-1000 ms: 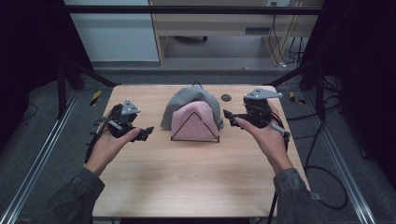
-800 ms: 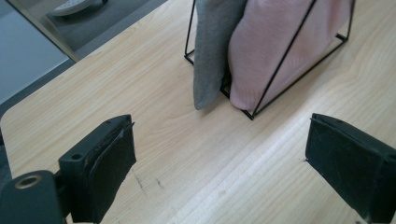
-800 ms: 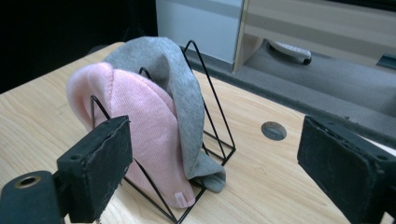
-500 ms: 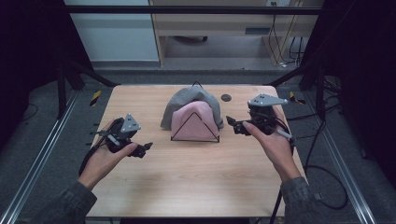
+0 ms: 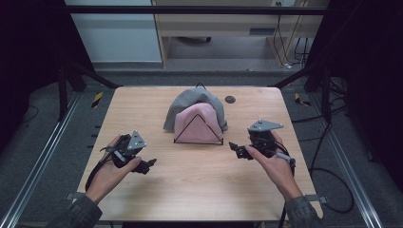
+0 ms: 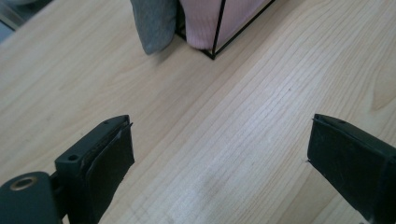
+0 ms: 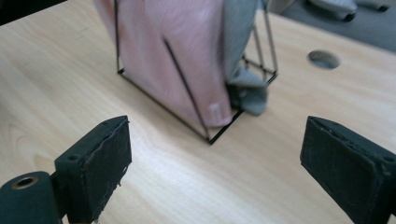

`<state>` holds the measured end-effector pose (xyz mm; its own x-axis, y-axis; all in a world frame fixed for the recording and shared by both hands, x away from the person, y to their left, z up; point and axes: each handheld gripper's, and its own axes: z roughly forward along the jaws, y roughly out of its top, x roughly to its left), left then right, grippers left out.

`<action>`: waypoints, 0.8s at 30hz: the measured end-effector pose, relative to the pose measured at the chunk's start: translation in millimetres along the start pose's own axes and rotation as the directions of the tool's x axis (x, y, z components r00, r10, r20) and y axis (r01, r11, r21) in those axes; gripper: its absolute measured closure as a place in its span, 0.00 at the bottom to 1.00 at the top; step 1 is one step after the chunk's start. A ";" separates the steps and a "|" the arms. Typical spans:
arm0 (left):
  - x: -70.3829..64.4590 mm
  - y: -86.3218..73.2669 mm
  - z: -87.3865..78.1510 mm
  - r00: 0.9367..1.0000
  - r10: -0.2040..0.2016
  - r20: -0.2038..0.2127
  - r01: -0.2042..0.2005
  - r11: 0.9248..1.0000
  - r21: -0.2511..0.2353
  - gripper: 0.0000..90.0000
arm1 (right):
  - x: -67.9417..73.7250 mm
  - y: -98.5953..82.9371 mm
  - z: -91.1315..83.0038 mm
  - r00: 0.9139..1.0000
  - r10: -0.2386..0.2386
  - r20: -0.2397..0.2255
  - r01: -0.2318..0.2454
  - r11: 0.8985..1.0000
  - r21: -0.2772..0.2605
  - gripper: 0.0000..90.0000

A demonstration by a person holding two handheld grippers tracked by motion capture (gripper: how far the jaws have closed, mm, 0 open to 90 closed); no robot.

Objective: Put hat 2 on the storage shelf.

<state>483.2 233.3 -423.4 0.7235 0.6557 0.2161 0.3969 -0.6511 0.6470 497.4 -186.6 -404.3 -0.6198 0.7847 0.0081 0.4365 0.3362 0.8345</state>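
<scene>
A black wire rack [image 5: 198, 141] stands at the table's middle back, with a pink cloth [image 5: 197, 121] draped over its front and a grey cloth [image 5: 187, 104] behind it. My left gripper [image 5: 148, 166] hovers open over the front left of the table, clear of the rack. The right gripper [image 5: 236, 149] is open too, a little right of the rack's front corner. In the left gripper view the grey cloth [image 6: 154, 23] and pink cloth [image 6: 210, 18] hang at the top. The right gripper view shows the pink cloth [image 7: 173, 51] and the rack's wire [image 7: 224, 128] straight ahead.
The wooden table [image 5: 199, 190] has a small round hole [image 5: 230, 99] at its back right. Metal rails run along the floor on both sides, and cables trail off the right edge. A shelf unit stands behind the table.
Both grippers have drawn back from the rack toward the table's front. The left one moved farther down and left. The cloths on the rack have not shifted.
</scene>
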 end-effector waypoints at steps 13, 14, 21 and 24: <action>4.6 -39.7 37.9 0.994 -0.101 0.042 0.097 0.992 0.076 0.07 | 10.7 -44.5 31.7 0.998 0.046 -0.043 -0.040 0.989 0.143 0.12; 4.9 -42.0 40.7 0.993 -0.106 0.047 0.102 0.992 0.077 0.07 | 10.1 -46.0 33.9 0.997 0.054 -0.047 -0.046 0.987 0.154 0.13; 11.4 -48.6 46.9 0.988 -0.149 0.037 0.146 0.988 0.056 0.07 | 1.2 -53.7 45.8 0.994 0.104 -0.015 -0.100 0.982 0.163 0.14; 13.8 -51.5 50.2 0.983 -0.174 0.055 0.171 0.983 0.061 0.07 | -2.7 -55.6 48.8 0.993 0.121 0.013 -0.121 0.979 0.163 0.13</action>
<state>501.1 256.7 -490.4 0.6733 0.7370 0.0593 0.5482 -0.5515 0.6287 506.7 -182.0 -477.6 -0.5544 0.8260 0.1018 0.6088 0.3191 0.7263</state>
